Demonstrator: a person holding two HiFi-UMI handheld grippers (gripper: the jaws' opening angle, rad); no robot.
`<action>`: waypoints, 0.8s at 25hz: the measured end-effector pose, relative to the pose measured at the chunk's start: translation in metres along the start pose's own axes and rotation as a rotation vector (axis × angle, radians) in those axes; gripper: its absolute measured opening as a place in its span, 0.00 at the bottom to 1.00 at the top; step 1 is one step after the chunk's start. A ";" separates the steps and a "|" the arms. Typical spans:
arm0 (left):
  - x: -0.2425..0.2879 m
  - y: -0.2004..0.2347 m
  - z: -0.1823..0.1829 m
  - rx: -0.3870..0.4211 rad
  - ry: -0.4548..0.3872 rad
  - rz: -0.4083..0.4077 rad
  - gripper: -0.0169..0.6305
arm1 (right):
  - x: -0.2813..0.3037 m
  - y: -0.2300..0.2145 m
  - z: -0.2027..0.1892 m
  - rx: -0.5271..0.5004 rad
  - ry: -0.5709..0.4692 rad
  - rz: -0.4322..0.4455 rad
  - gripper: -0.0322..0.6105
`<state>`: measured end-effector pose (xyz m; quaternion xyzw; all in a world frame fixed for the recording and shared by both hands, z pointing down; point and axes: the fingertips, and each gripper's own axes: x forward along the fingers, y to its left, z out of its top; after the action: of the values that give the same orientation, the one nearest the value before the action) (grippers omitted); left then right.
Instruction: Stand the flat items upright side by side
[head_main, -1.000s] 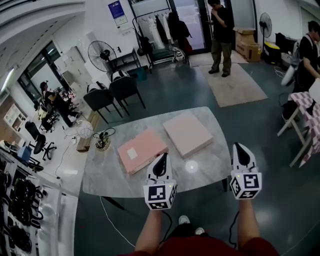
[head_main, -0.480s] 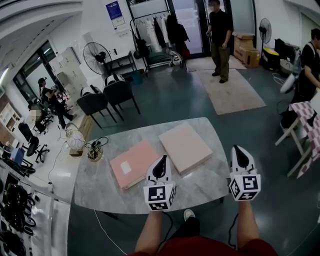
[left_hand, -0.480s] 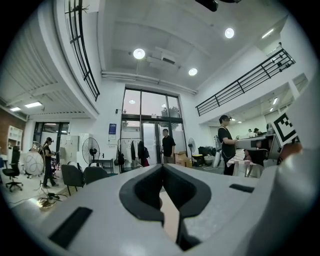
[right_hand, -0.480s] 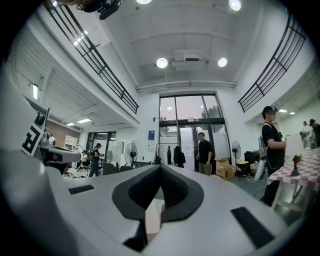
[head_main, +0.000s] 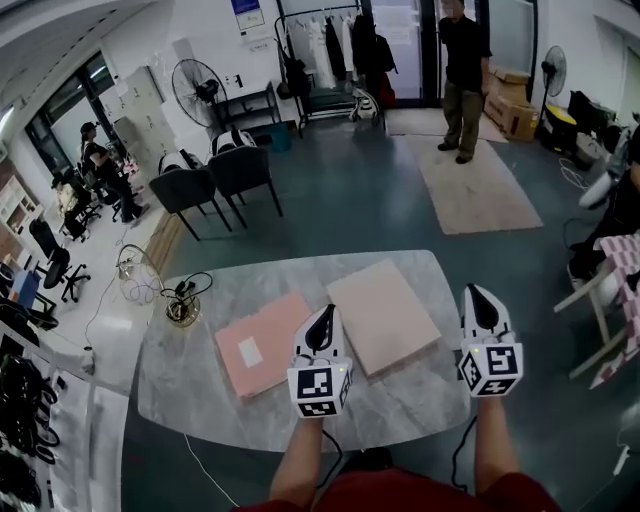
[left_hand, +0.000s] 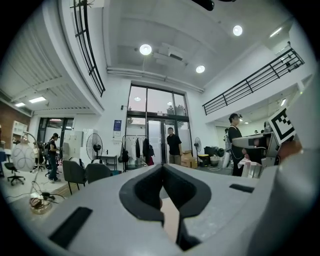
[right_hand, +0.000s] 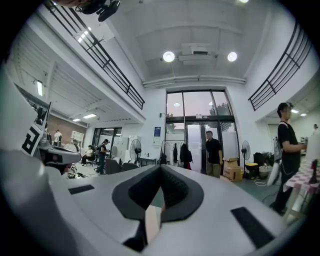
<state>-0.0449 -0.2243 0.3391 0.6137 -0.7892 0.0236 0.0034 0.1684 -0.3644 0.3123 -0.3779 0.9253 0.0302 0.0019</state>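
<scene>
Left gripper (head_main: 324, 314) and right gripper (head_main: 479, 296), both clenched on nothing, sit low in frame, likely poised for the approach. Mid-frame, the grey table (head_main: 200, 392) carries the tan board (head_main: 388, 315) and pink folder (head_main: 258, 345), lying flat side by side.

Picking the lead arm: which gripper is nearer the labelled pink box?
Left. The left gripper is at the right edge of the labelled box; the right gripper is further right, beyond the plain box.
</scene>
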 end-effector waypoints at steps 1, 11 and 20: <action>0.006 0.006 -0.003 -0.007 0.003 0.004 0.04 | 0.011 0.003 -0.001 -0.006 0.004 0.007 0.05; 0.049 0.053 -0.048 -0.063 0.093 0.026 0.04 | 0.090 0.035 -0.026 -0.048 0.083 0.085 0.05; 0.069 0.051 -0.087 -0.067 0.198 0.054 0.04 | 0.129 0.037 -0.067 -0.036 0.161 0.168 0.05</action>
<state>-0.1129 -0.2750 0.4265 0.5865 -0.8015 0.0581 0.1013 0.0519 -0.4322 0.3775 -0.3000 0.9503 0.0162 -0.0816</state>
